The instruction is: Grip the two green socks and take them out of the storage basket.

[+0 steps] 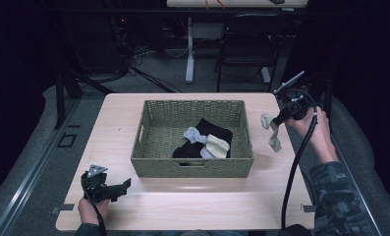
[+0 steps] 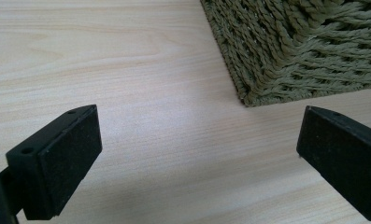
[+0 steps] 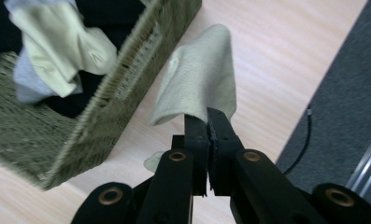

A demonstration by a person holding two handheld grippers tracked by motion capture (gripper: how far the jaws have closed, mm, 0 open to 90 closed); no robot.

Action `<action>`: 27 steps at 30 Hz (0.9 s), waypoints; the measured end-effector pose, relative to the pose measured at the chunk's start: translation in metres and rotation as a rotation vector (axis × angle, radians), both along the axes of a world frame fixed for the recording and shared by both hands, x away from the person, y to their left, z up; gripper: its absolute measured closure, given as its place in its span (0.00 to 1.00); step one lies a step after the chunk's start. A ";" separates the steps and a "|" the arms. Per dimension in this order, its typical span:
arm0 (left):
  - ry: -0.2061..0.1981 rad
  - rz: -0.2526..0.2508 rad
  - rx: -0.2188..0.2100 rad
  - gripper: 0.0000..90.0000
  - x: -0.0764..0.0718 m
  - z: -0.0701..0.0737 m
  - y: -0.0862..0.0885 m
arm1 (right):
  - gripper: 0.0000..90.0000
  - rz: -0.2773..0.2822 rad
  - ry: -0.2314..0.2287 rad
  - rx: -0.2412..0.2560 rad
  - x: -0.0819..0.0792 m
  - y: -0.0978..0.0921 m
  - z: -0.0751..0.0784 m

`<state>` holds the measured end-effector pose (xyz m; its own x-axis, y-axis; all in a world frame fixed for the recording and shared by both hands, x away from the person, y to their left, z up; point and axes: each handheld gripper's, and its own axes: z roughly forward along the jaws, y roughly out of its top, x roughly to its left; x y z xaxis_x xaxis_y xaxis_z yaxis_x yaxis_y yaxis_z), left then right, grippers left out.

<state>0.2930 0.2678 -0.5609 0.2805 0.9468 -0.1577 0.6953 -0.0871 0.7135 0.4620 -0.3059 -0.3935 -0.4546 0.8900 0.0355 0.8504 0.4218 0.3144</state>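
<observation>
The table [image 1: 182,201] carries a woven basket [image 1: 192,167] at its middle, with a heap of socks [image 1: 206,140] inside: black, grey and cream. Right of the basket, above the tabletop, a beige sock [image 3: 199,77] hangs from the right gripper [image 3: 207,122], whose jaws are pressed together on one edge of it. It looks light, limp and easily dragged, so a pinch on a fold should hold. The left gripper [image 2: 197,144] hovers near the basket's front-left corner, jaws wide apart and empty.
</observation>
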 end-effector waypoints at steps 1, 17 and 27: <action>0.000 0.000 0.000 0.00 0.000 0.000 0.000 | 0.98 0.000 0.000 0.000 0.000 0.000 0.000; 0.006 -0.003 0.001 0.00 0.000 0.000 0.001 | 0.96 -0.050 0.075 0.036 0.001 -0.003 -0.098; 0.002 0.002 0.004 0.00 0.000 0.000 0.000 | 0.52 -0.072 0.041 0.074 -0.010 -0.013 -0.089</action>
<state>0.2931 0.2676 -0.5614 0.2780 0.9481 -0.1542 0.6971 -0.0887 0.7115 0.4517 -0.3188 -0.4827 -0.3867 0.9144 0.1196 0.8903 0.3363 0.3071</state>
